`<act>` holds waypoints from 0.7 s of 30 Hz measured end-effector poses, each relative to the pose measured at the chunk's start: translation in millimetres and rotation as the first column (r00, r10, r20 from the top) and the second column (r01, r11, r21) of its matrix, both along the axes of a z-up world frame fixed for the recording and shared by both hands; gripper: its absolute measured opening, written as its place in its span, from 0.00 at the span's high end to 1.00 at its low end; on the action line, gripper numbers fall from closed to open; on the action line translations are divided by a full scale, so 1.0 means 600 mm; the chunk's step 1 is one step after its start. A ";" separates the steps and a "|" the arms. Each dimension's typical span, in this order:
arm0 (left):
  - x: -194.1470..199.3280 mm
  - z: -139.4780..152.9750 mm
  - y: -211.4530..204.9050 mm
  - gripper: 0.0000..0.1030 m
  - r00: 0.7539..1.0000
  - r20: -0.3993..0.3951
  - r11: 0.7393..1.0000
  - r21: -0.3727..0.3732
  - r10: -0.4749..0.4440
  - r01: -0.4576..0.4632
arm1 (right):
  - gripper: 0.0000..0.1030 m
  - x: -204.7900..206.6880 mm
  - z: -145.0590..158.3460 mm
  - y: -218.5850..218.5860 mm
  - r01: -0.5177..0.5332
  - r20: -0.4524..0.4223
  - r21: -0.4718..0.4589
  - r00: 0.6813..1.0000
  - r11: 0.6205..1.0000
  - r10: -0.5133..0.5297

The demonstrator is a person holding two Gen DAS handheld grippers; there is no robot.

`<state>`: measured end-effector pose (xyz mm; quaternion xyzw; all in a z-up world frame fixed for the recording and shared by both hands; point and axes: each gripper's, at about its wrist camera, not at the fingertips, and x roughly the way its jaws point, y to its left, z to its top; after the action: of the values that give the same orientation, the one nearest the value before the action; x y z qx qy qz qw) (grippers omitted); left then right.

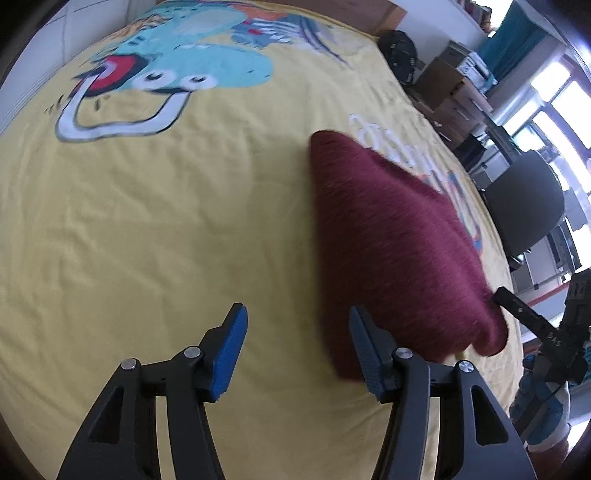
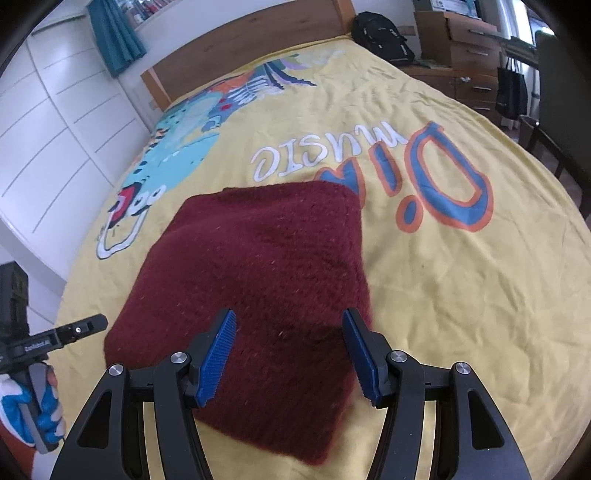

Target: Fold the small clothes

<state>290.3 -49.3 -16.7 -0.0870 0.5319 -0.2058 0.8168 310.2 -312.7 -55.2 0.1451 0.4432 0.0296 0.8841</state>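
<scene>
A dark red knitted garment (image 2: 266, 280) lies folded into a rough rectangle on the yellow bedspread (image 2: 461, 295). My right gripper (image 2: 288, 328) is open and empty, its blue pads just above the garment's near part. In the left wrist view the garment (image 1: 391, 236) lies to the right. My left gripper (image 1: 297, 323) is open and empty over bare bedspread (image 1: 166, 221), its right finger at the garment's near left edge. The left gripper also shows at the left edge of the right wrist view (image 2: 74, 330). The right gripper's finger shows in the left wrist view (image 1: 517, 310).
The bedspread carries a cartoon print (image 1: 177, 70) and large lettering (image 2: 369, 155). A wooden headboard (image 2: 240, 44) stands at the far end. A black backpack (image 2: 380, 29), wooden drawers (image 2: 465, 51) and a dark chair (image 1: 524, 206) stand beside the bed. White wardrobe doors (image 2: 55, 129) are on the left.
</scene>
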 end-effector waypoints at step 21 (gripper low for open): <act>0.108 -0.077 -0.096 0.25 0.990 -0.116 0.997 -0.009 -0.083 0.083 | 0.27 0.089 -0.120 -0.012 -0.142 -0.257 0.078 0.953 0.987 0.158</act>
<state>355.0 -107.0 -62.9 -0.0783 0.5814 -0.2353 0.7749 363.4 -320.0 -127.2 0.1397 0.5651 0.0901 0.8081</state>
